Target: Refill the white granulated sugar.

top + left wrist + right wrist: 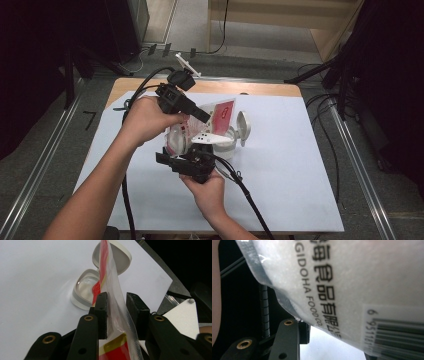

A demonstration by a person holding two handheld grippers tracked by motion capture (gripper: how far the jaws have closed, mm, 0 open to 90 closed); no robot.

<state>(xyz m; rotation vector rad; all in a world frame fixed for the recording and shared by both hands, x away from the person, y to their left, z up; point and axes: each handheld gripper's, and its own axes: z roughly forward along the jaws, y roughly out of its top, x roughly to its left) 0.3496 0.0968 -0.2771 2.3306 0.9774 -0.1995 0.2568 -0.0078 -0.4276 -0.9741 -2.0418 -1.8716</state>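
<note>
The bag (220, 117) is a red-and-clear plastic food pouch with white granular contents, held in the air above the middle of the counter (280, 180). It sits directly over a small white container (227, 142) whose hinged lid (243, 127) stands open to the right.

The bag's long axis runs from near-left and low to far-right and high. The upper printed end tilts toward the far side, and the filled lower end hangs nearer the person.

The left gripper (200, 114) reaches in from the left and clamps the upper part of the bag. In the left gripper view, its jaws stand on either side of the thin film, with the left pad against it and the bag (110, 290) running away edge-on toward the container (85, 290).

The right gripper (187, 162) comes up from the near side under the filled end. In the right gripper view the printed, barcoded bag wall (352, 285) lies close against the lens. Whether these jaws press on it cannot be determined.

The container lies below and slightly right of both grippers. The right gripper is the nearer one to it. Judged from this layout, pouring depends on lowering one end of the bag toward the open container mouth.
</note>
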